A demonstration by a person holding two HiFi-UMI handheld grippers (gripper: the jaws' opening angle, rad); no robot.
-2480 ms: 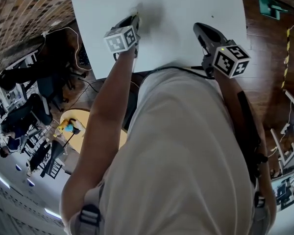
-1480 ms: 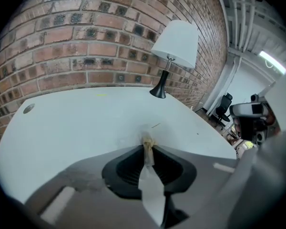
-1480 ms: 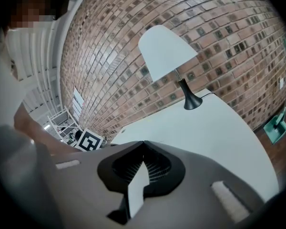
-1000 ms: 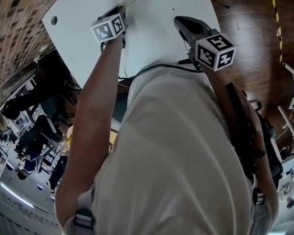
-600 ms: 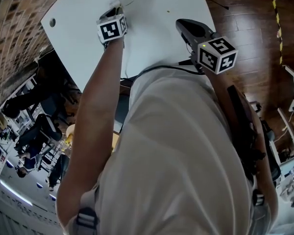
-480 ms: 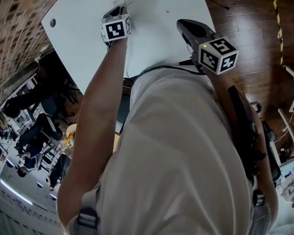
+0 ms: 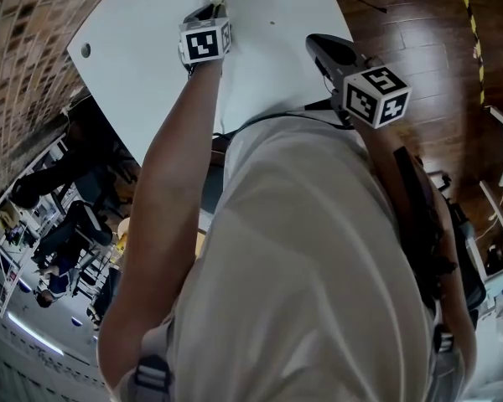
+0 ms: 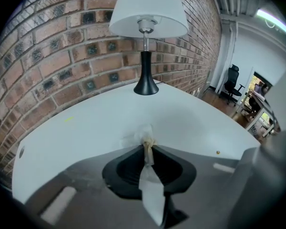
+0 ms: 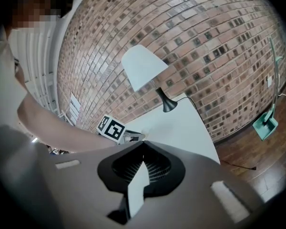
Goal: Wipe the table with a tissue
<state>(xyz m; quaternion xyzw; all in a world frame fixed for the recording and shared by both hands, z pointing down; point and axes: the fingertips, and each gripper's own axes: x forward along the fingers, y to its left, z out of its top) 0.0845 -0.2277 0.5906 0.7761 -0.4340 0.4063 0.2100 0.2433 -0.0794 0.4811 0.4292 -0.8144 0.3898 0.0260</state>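
Nearest our body, the right gripper (image 7: 323, 47) hangs over the near edge of the table (image 7: 142, 53). Its jaws are together with nothing between them, and it plays no part in the wipe.

Farther out, the left gripper (image 8: 147, 143) points steeply down at the tabletop. Its jaws have just been closing a little and now pinch the tissue (image 8: 141, 133), a small crumpled wad that bulges out past the tips.

From that gripper's own view the wad seems to rest on the white surface. The contact itself is hard to make out, so we take that as likely rather than certain. The wad is bunched and shows no clear long axis.

The tissue sits straight ahead of the left jaws, at their very tips, and well apart from the right gripper. We judge the next stroke belongs to the left hand alone.

Beyond the wad the bare tabletop runs on toward the lamp (image 8: 146, 42) by the brick wall.
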